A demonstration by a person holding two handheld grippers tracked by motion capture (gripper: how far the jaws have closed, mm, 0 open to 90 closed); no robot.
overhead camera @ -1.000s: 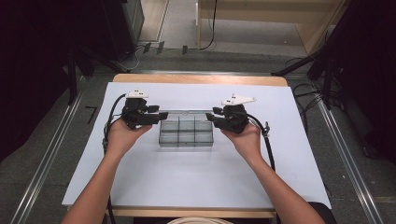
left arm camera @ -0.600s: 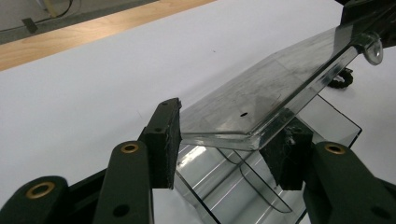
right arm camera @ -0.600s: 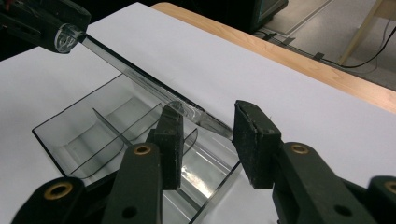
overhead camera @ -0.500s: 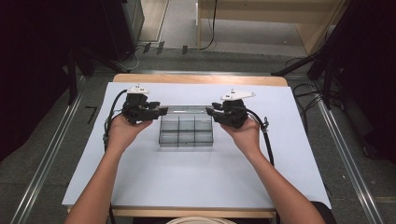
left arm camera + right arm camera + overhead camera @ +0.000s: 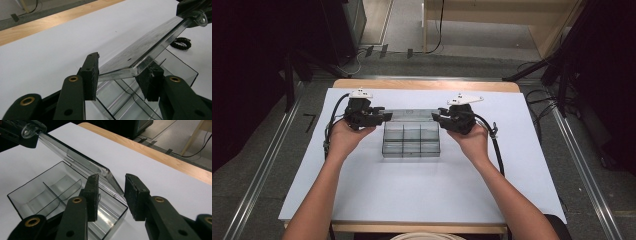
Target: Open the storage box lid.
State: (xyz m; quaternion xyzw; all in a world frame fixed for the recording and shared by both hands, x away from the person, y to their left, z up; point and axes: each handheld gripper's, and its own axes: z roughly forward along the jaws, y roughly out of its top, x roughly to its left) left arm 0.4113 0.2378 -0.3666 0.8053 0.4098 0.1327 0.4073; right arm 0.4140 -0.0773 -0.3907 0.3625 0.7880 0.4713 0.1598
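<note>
A clear plastic compartment box (image 5: pixel 411 142) sits mid-table on white paper, with its hinged lid (image 5: pixel 411 115) raised along the far side. My left gripper (image 5: pixel 384 116) is at the lid's left end. Its jaws have just been closing, and in the left gripper view the lid (image 5: pixel 150 42) lies across my left gripper (image 5: pixel 121 63) with both pads against its end. My right gripper (image 5: pixel 437 117) is at the right end and its jaws have closed a little. In the right gripper view the lid's corner (image 5: pixel 110 176) sits inside my right gripper (image 5: pixel 112 180), clear of the right pad (image 5: pixel 135 192). The box (image 5: pixel 50 192) is empty.
The white paper sheet (image 5: pixel 422 190) covers a wooden table (image 5: pixel 422 85) whose far edge shows bare wood. A black coiled cable (image 5: pixel 181 43) lies on the paper beyond the box. Floor rails, cables and dark stands surround the table.
Both hands stay at the ends of the box. The left jaws have narrowed onto the lid's end.
</note>
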